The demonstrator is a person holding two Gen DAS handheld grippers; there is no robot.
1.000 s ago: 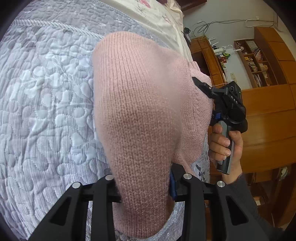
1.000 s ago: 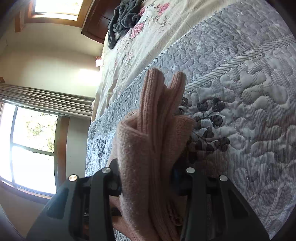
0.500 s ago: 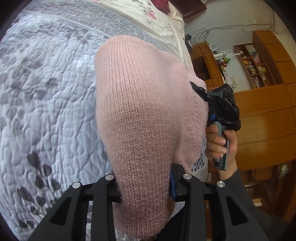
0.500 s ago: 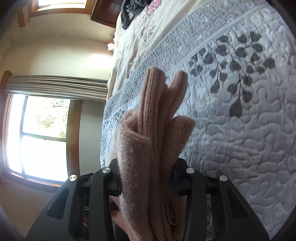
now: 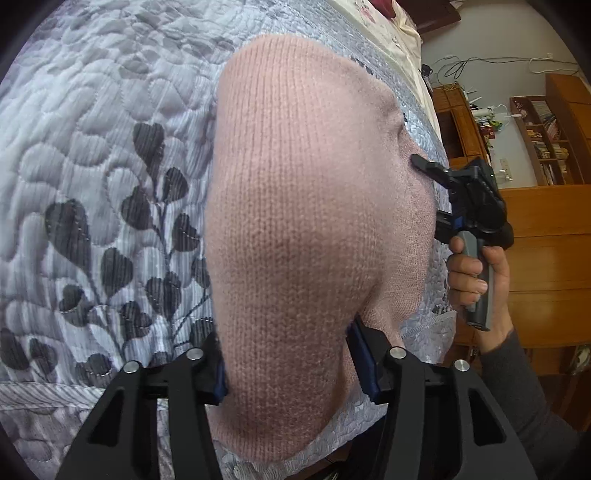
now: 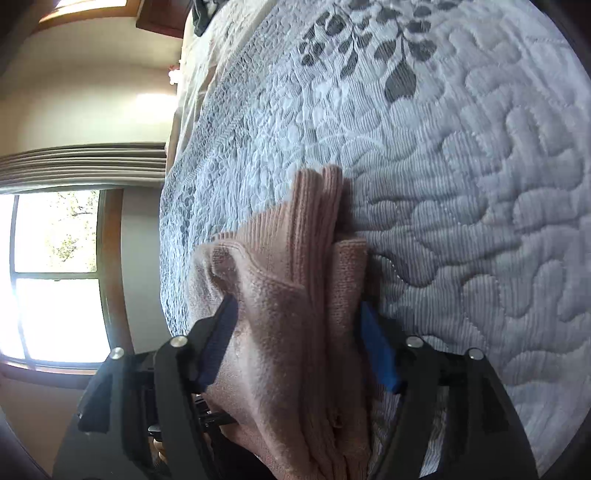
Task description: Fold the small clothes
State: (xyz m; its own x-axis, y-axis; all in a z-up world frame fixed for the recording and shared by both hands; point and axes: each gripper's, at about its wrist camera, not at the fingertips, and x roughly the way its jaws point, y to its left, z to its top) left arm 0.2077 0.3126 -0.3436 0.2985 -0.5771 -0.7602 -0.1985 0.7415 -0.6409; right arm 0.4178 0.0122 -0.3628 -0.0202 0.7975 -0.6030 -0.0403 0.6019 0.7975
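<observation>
From my left wrist camera, my left hand-held gripper (image 5: 290, 363) is clamped on the pink knitted garment (image 5: 306, 206); the knit bulges up between its two fingers (image 5: 207, 373) and fills the middle of the view, held over the grey quilted bedspread (image 5: 96, 155) with its dark leaf print. On the far side of the garment I see my right hand-held gripper (image 5: 424, 166) with one finger pressed against the pink edge; my right hand (image 5: 476, 280) wraps its grey handle, a dark sleeve (image 5: 517, 391) behind it. Beyond the bed stand wooden cabinets (image 5: 546, 251) and a bookshelf (image 5: 546, 140) — a floral sheet (image 5: 388, 22) lies further up the bed.

From my right wrist camera, my right hand-held gripper (image 6: 295, 325) is shut on a bunched, many-layered edge of the pink knitted garment (image 6: 295, 295); the folds stand upright between the blue-padded fingers (image 6: 376, 350), and their ribbed tip touches or hangs just over the grey quilted bedspread (image 6: 461, 184) — I cannot tell which. To the left are a bright window (image 6: 55, 266) and pleated curtains (image 6: 81, 166); a dark cloth (image 6: 201, 14) lies far up the bed.
</observation>
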